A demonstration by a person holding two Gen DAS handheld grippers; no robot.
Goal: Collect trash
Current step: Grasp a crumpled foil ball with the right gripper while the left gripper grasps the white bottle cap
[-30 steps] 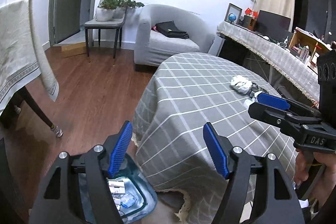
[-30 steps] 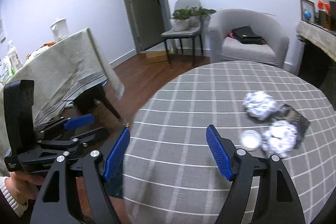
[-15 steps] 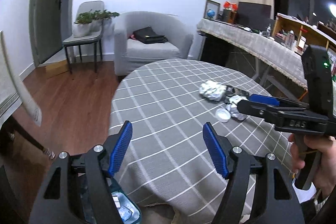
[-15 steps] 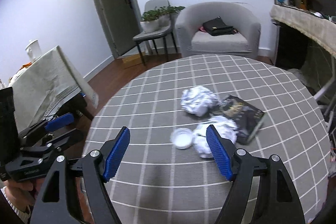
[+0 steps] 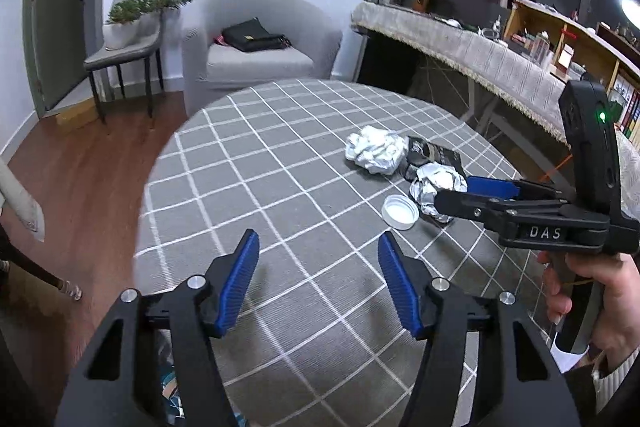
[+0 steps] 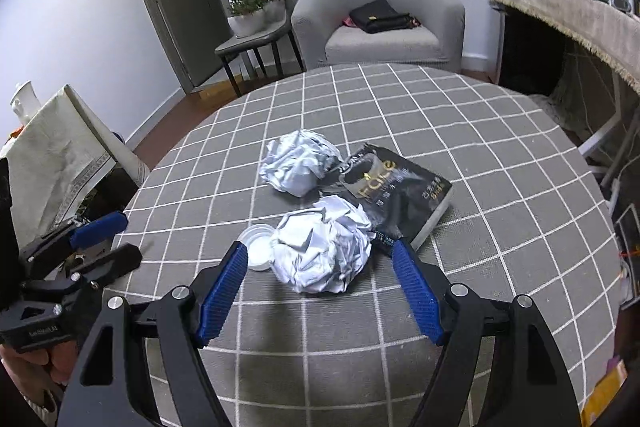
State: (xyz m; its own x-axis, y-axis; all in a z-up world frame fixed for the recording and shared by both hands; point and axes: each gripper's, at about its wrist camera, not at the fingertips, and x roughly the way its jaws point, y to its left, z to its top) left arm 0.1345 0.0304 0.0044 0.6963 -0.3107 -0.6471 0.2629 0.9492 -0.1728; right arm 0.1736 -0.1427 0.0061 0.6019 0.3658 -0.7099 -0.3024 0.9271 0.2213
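Note:
Two crumpled foil balls lie on the round checked table (image 6: 500,155). The near ball (image 6: 322,247) sits just ahead of my open right gripper (image 6: 318,269), between its blue pads. The far ball (image 6: 298,163) lies behind it. A white lid (image 6: 258,247) lies left of the near ball. A black packet (image 6: 396,187) lies to the right. In the left wrist view my left gripper (image 5: 318,257) is open and empty over the table's near side, and the right gripper (image 5: 472,193) reaches the near ball (image 5: 434,183) from the right, beside the lid (image 5: 400,211) and far ball (image 5: 374,149).
A bin with trash (image 5: 172,391) shows low behind the left gripper's fingers, off the table edge. A grey armchair (image 6: 378,23), a chair with a plant (image 6: 256,23) and a cloth-covered side table (image 6: 56,147) stand around. A long counter (image 5: 472,47) runs at the right.
Both grippers have swung from the bin side toward the table. The right gripper has moved in on the near foil ball, which now sits between its open pads.

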